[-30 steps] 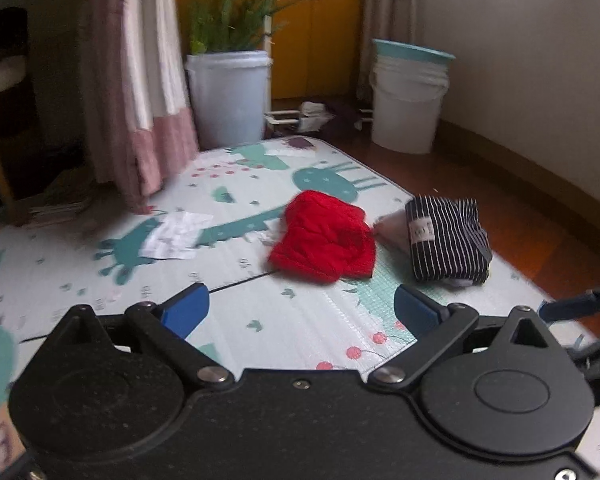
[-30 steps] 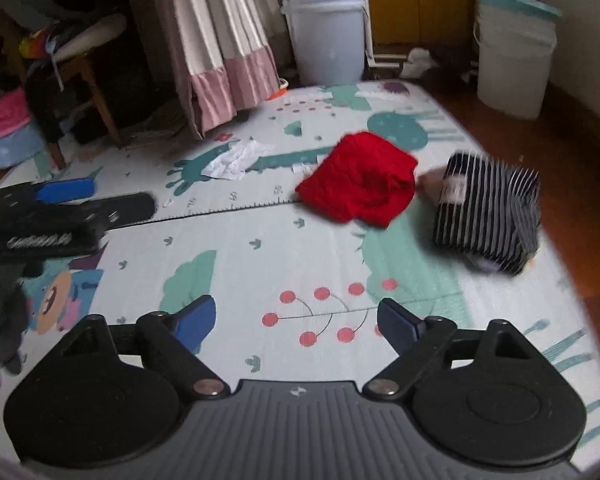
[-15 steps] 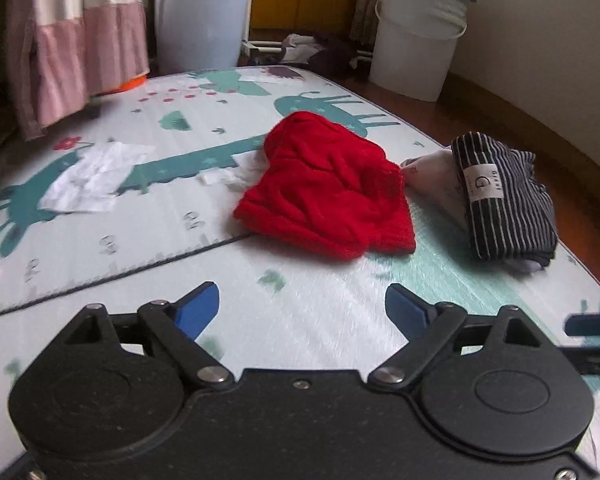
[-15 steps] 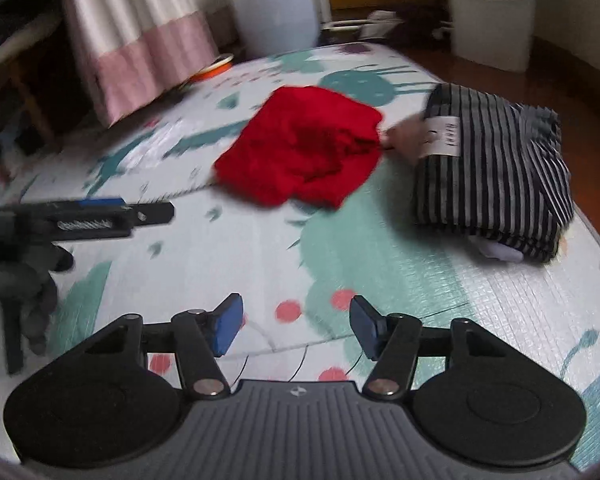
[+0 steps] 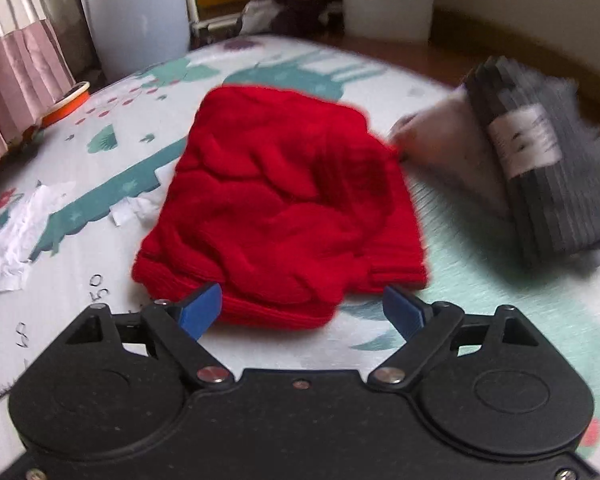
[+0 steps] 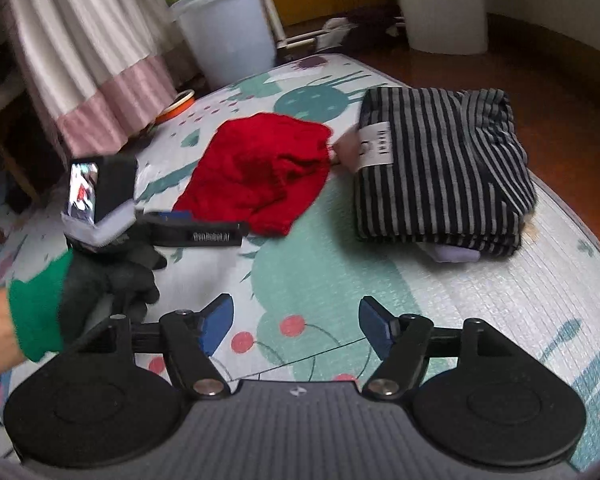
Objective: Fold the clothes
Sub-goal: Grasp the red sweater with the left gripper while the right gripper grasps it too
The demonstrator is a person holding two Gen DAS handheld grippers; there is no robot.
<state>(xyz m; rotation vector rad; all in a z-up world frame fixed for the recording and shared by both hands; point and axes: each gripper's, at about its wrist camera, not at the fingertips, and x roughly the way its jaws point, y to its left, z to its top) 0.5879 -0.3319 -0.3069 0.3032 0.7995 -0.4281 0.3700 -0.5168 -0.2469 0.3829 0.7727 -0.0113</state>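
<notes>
Blurring in the left wrist view hides detail on the striped stack point(image 5: 548, 184). The left gripper point(image 5: 302, 306), jaws spread wide, hovers at the near hem of the red knit garment point(image 5: 284, 208) on the play mat point(image 5: 480, 304). The right gripper point(image 6: 294, 324), jaws apart and empty, faces bare mat before the folded striped stack.

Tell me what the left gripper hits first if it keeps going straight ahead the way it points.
Most likely the red knit garment: the left gripper, jaws open, is aimed at its near hem, which lies between the fingertips. Whether they already touch cannot be told.
</notes>
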